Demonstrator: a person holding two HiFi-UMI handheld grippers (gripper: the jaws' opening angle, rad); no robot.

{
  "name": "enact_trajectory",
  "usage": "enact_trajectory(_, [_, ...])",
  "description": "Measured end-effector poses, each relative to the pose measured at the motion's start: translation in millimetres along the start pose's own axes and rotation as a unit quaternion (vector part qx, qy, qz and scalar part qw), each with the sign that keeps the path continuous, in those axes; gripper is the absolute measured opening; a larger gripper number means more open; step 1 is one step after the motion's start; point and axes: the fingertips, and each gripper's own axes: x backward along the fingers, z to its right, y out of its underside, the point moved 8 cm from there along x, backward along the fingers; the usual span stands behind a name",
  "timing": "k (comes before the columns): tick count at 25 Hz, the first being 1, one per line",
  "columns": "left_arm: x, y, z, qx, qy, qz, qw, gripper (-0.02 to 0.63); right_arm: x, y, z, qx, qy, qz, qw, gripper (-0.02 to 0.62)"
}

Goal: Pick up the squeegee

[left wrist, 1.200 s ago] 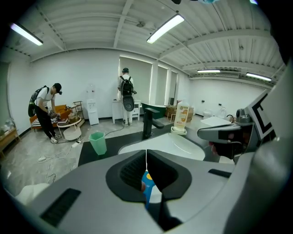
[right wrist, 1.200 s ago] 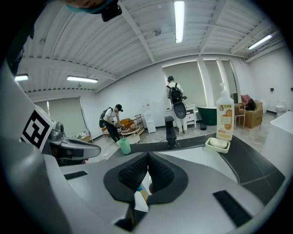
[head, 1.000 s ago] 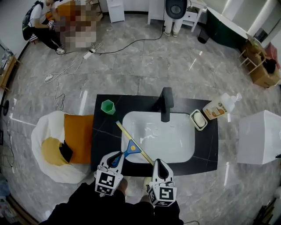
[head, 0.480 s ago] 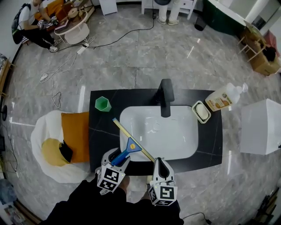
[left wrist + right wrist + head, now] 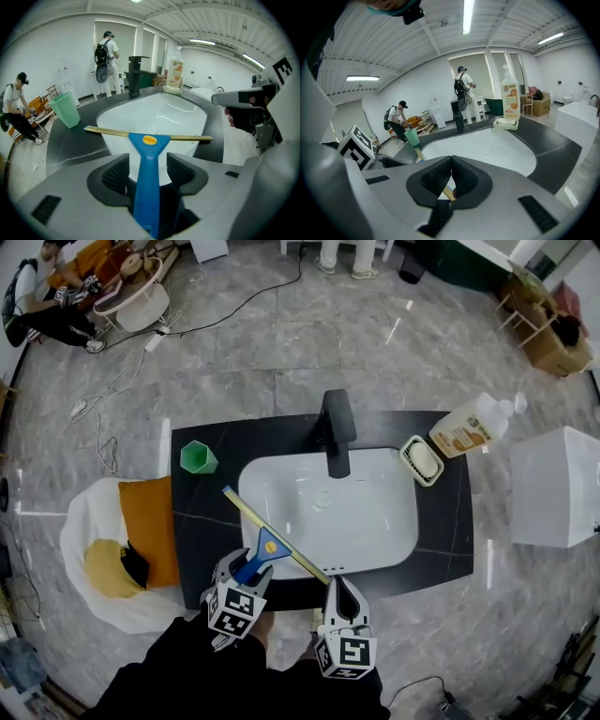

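Observation:
The squeegee [image 5: 269, 547] has a blue handle and a long yellow blade. It lies at the sink's near left rim, with the blade slanting across the black counter [image 5: 208, 521] and the basin's corner. My left gripper [image 5: 242, 570] is at the counter's front edge with the handle [image 5: 148, 159] between its jaws. Those jaws are opening, and a gap shows on each side between the handle and the pads [image 5: 116, 173]. My right gripper [image 5: 339, 587] hovers at the front edge just right of the squeegee. It is shut [image 5: 451, 174] with nothing in it.
The white basin [image 5: 394, 531] fills the counter's middle, with a black faucet [image 5: 336, 432] behind it. A green cup [image 5: 198, 457] stands at the back left, a soap dish [image 5: 421, 461] and soap bottle [image 5: 466, 432] at the back right. An orange-cushioned white seat [image 5: 150, 526] is at the left and a white box [image 5: 558, 498] at the right. People are far off.
The left gripper's jaws have spread away from the blue handle they were closed on. Both grippers have come down toward the counter's front edge.

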Motion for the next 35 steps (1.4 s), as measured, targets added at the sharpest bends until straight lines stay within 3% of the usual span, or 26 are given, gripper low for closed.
enact_trajectory(15, [-23,5,4,-0.018,0.003,-0.033,0.9993,0.239,10,15,17,-0.027,0.035,0.001,0.999,0.014])
enact_trajectory(22, [-29,4,3,-0.019,-0.015,-0.04,0.9989,0.164,14,18,24,-0.035,0.043,0.002,0.998,0.015])
enact_trajectory(35, [-31,2,4,-0.035,-0.01,-0.044,0.9984,0.132,10,19,31,-0.039,0.039,-0.005,0.998,0.015])
